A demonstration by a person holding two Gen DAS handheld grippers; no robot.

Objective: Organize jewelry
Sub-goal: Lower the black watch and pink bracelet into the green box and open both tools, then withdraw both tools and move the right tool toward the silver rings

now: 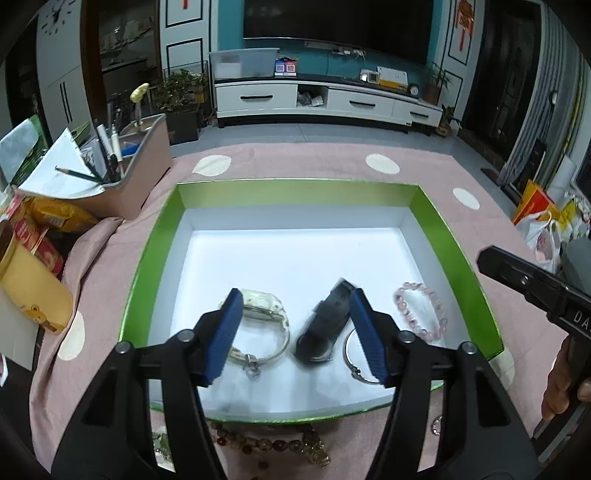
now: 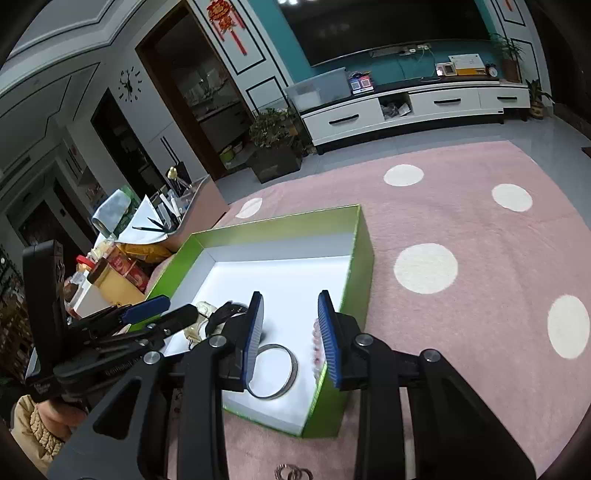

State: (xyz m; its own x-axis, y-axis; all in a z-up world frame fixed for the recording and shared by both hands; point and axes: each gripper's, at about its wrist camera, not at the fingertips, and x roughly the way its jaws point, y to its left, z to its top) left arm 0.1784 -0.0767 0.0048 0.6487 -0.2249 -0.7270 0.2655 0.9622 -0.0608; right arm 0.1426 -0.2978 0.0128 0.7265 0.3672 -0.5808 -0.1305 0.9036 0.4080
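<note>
**Lighting & image quality: both wrist views**

Room is reading dim overall; doorways and TV [image 1: 338,18] are sitting near black. Light is coming from overhead, w/ the white floor of the green box [image 1: 295,254] blowing out to glare in both views, detail lost there. Soft shadows are falling under the black watch [image 1: 325,325] and along the box's inner walls. Black watch is showing motion blur; pink bead bracelet [image 1: 421,310] is smearing slightly, more so in right view. Heavy fisheye bending at edges: TV cabinet [image 1: 328,101] is curving, corners are vignetting to black. Pink cloth [image 2: 461,229] is rendering evenly, mild noise. Foreground gripper arms are looking sharp but underexposed.
</note>
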